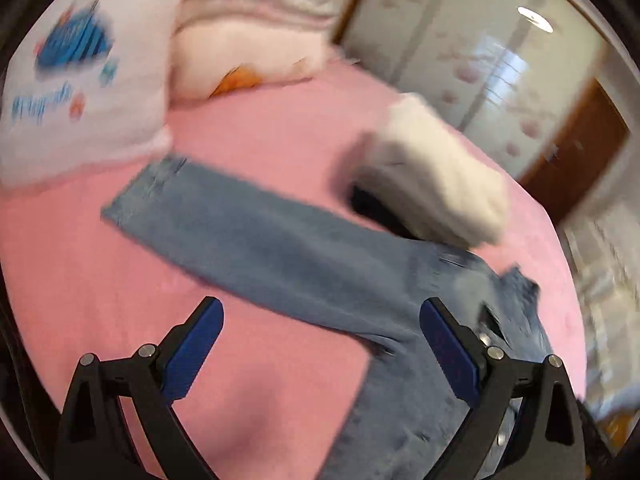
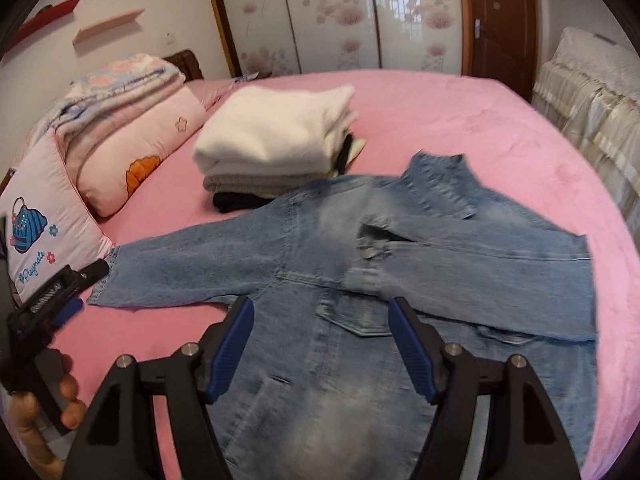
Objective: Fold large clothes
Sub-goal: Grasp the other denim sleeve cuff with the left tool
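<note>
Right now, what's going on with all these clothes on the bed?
A person with a gripper in each hand is folding a denim jacket spread on the pink bed. One sleeve is folded across its body; the other sleeve lies stretched out. The left gripper and right gripper are open, holding nothing. A stack of folded clothes sits behind.

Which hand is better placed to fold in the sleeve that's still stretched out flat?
Left, probably. The left tongs are open right beside the cuff of the outstretched sleeve. The right tongs, also open, hover over the jacket chest, farther from that cuff.
</note>
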The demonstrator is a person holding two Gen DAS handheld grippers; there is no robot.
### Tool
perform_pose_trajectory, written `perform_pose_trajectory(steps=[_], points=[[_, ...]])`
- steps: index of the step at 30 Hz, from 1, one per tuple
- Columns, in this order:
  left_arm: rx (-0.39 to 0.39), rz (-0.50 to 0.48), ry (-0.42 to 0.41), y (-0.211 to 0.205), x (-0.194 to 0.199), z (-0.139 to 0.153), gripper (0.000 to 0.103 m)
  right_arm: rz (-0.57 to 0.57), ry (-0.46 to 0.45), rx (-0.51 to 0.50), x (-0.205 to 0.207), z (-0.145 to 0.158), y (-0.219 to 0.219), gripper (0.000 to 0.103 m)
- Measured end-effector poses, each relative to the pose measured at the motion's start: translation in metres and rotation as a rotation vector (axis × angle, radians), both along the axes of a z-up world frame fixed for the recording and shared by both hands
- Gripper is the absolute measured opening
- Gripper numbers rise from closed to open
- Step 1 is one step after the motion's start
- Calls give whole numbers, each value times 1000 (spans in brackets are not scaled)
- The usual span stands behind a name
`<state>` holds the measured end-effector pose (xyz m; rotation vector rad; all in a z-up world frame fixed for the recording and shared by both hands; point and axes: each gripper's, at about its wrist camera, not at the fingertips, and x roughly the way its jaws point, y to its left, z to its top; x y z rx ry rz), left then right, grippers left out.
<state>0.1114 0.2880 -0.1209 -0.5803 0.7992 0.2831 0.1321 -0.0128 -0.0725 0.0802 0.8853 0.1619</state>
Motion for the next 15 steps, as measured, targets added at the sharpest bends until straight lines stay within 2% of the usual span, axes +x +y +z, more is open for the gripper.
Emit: perform_pose_trajectory(steps=[6, 8, 9, 15], points=[[-241, 224, 131, 60, 9, -103, 97, 62, 76, -42, 21, -39, 32, 70], [-294, 287, 143, 71, 9, -129, 94, 78, 98, -47, 25, -52, 38, 70], [-295, 309, 124, 75, 10, -135, 94, 84, 106, -51, 28, -58, 40, 70], [-157, 405, 67, 87, 38, -140, 94, 101, 137, -47, 37, -80, 49, 70]])
